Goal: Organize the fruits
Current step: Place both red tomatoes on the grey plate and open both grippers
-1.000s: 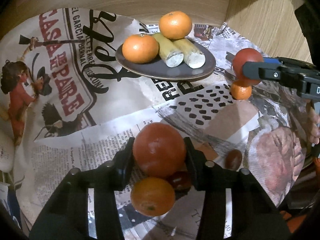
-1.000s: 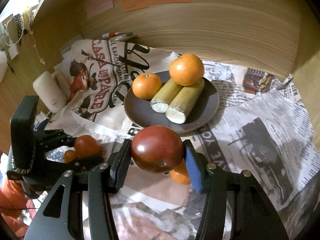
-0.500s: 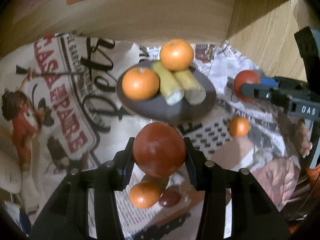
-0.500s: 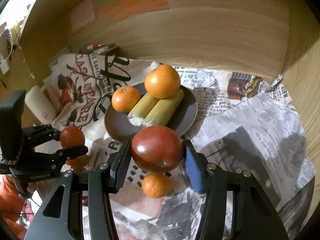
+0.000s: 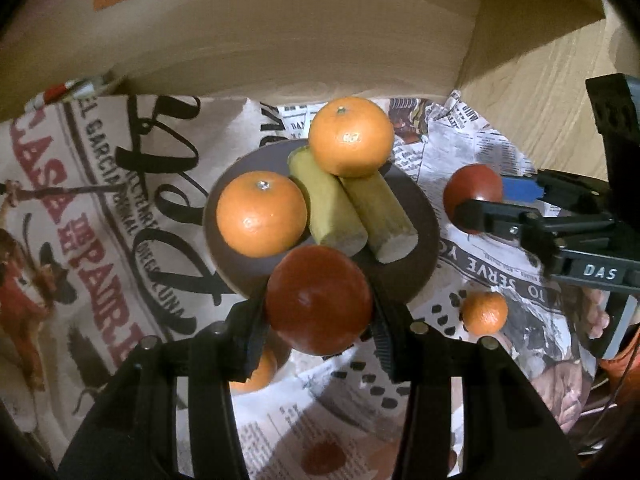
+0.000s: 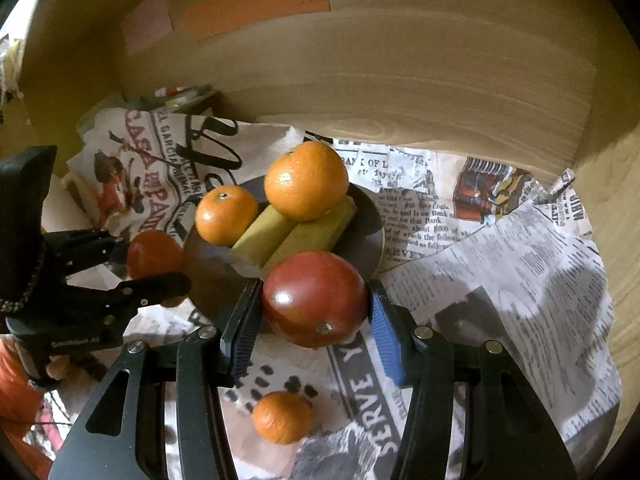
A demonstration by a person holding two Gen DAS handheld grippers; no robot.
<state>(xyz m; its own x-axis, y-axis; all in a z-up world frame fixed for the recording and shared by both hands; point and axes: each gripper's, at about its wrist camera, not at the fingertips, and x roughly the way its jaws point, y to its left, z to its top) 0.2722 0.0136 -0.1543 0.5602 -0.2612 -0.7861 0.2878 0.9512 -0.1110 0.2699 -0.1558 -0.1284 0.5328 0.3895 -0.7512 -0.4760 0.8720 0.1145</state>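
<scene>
Your left gripper is clamped on a red tomato, which hangs over the near rim of the dark plate. Your right gripper grips a second red tomato, its stem scar turned toward the camera, also at the plate's near edge; the two tools sit side by side with little gap between them.

The plate is crowded. Two cut sugarcane pieces lie side by side, long axes running from the far rim toward you, cut ends facing you. One mandarin rests on the plate's left part, touching the left cane piece; another mandarin sits on top of the canes' far ends. Bare plate shows only along the near and right rim.

A small mandarin lies loose on the newspaper just right of the plate in the left view, and another shows partly under the left finger. The newspaper to the right is open, bounded by wooden walls behind and at the right.
</scene>
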